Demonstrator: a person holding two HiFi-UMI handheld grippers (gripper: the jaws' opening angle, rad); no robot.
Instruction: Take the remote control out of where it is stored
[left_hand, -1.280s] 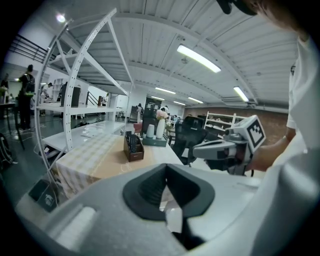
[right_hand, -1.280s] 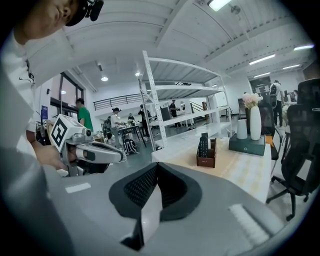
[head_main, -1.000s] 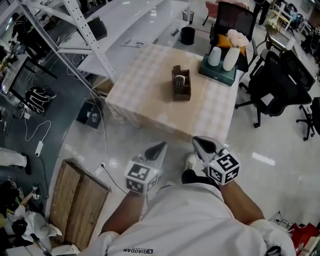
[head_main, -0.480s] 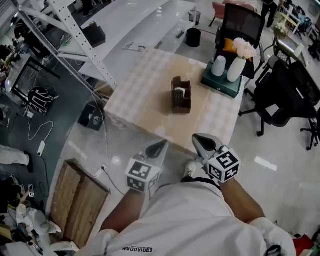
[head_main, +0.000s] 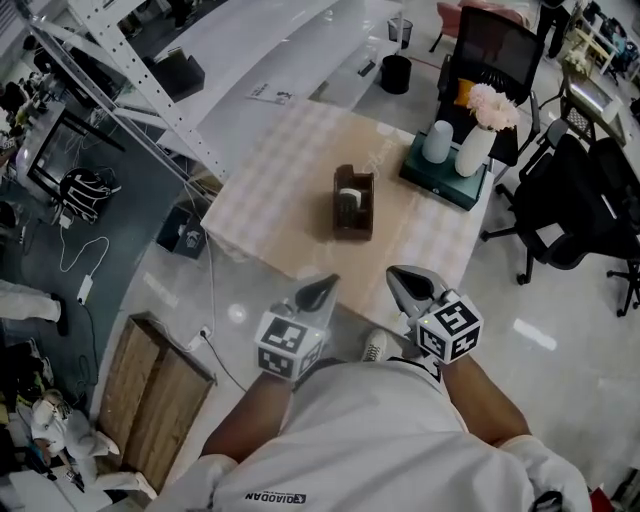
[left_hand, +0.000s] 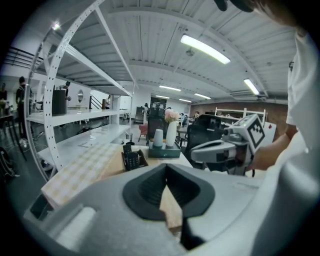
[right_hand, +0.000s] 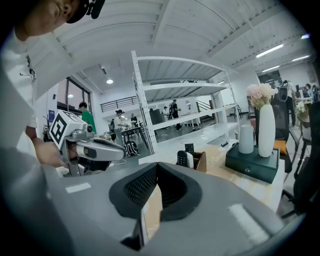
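both grippers hang in front of the person's chest, short of the bench (head_main: 290, 170), side by side and aimed at it; i read that as an approach posture, with neither tool near anything yet. the left gripper (head_main: 322, 288) has its jaws pressed together with nothing between them, and the right gripper (head_main: 407, 283) is likewise closed and empty, probably because there is no reason to spread them before the reach. the remote (left_hand: 132, 160) stands upright in a brown holder (head_main: 354, 212) near the middle of the bench, well apart from both grippers. it is a slim black handset with rows of small buttons that show in the gripper views. its upper part sticks above the holder's rim, which leaves a free end to pinch. a white object (head_main: 349, 196) shares the holder just beside it; whether that is a second remote i cannot tell. a dark green box (head_main: 445, 186) carrying a cup (head_main: 436, 141) and a flower vase (head_main: 474, 150) sits toward the far right of the bench, apart from the holder.
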